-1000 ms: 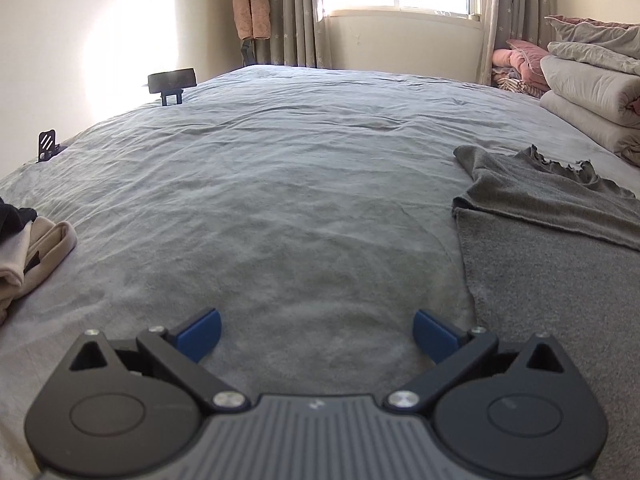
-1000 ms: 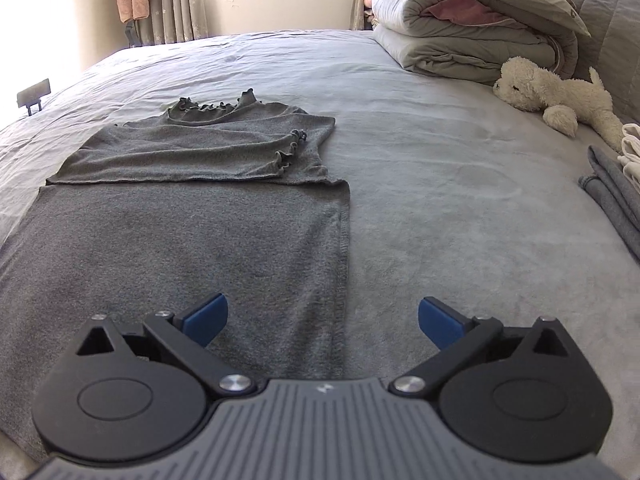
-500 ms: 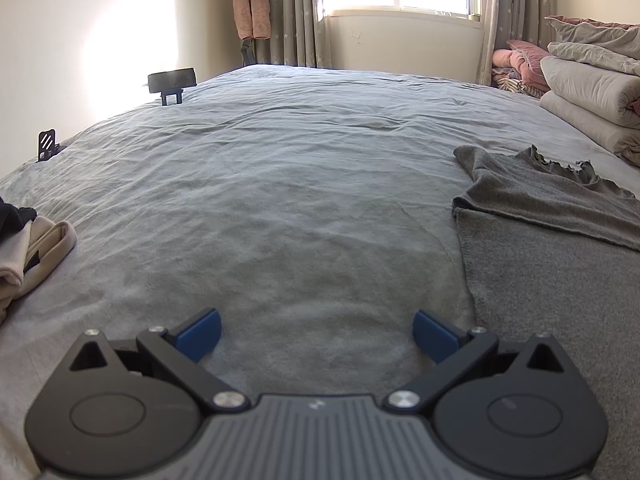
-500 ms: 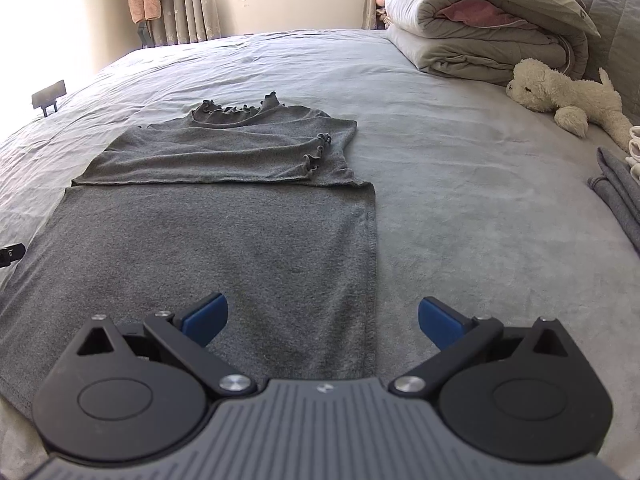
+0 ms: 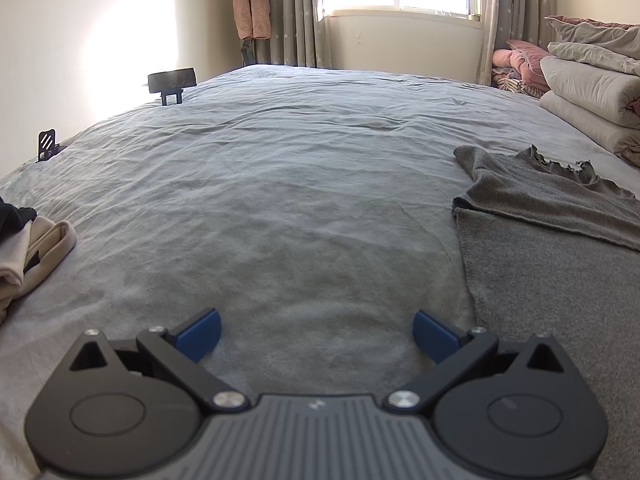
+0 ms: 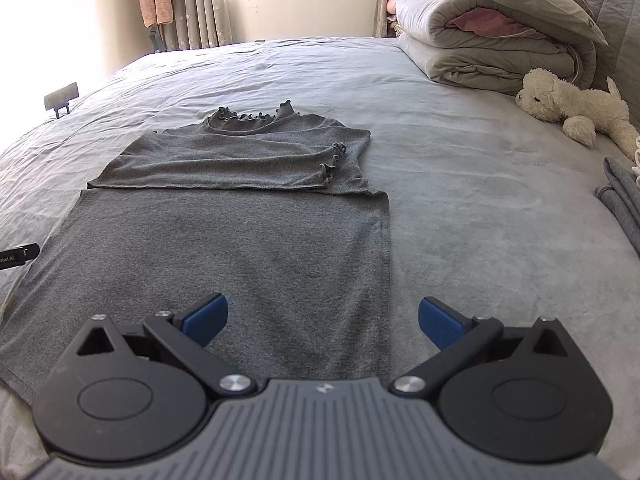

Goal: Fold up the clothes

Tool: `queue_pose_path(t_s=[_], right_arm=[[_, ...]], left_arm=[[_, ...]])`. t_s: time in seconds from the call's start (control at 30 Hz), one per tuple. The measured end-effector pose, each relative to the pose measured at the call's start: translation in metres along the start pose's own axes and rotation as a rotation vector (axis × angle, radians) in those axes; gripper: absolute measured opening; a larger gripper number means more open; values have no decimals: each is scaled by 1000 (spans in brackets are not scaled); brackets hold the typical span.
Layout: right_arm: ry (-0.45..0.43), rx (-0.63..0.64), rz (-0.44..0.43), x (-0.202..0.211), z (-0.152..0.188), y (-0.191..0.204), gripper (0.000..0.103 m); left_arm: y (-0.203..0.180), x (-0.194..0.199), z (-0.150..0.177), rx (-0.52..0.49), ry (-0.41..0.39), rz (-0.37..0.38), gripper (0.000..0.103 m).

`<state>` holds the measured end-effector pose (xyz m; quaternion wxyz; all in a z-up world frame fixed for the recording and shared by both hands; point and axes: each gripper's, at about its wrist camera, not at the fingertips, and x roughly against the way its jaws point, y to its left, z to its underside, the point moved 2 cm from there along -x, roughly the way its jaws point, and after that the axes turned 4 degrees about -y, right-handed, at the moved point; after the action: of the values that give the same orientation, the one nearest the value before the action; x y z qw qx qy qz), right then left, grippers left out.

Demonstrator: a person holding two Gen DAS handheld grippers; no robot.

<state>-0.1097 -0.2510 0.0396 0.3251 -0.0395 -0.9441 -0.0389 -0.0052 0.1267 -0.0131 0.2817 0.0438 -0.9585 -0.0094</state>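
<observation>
A dark grey knit top [image 6: 224,240] with a ruffled collar lies flat on the grey bed [image 6: 480,184], its sleeves folded across the chest. My right gripper [image 6: 323,322] hovers open over the top's lower right hem, nothing between its blue pads. In the left wrist view the same top [image 5: 552,240] lies at the right. My left gripper [image 5: 317,330] stands open over bare bedspread [image 5: 280,184], left of the top's edge. A black tip of the left gripper [image 6: 18,257] peeks in at the right wrist view's left edge.
Folded beige and black clothes [image 5: 28,252] sit at the left bed edge. Folded duvets [image 6: 492,40] and a white plush dog [image 6: 576,104] lie at the far right, with a folded grey garment [image 6: 620,204] near them. Black stands [image 5: 172,82] sit on the bed's left side.
My right gripper has drawn back and shifted left, so the top sits further right and more of its hem shows. The left gripper has stayed still.
</observation>
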Motion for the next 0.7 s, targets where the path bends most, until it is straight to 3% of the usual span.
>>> queue_pose_path(t_s=[0.7], right_arm=[[-20,5,0,6,-1,0,103]], left_arm=[[0,0,1,0,-2,0,103]])
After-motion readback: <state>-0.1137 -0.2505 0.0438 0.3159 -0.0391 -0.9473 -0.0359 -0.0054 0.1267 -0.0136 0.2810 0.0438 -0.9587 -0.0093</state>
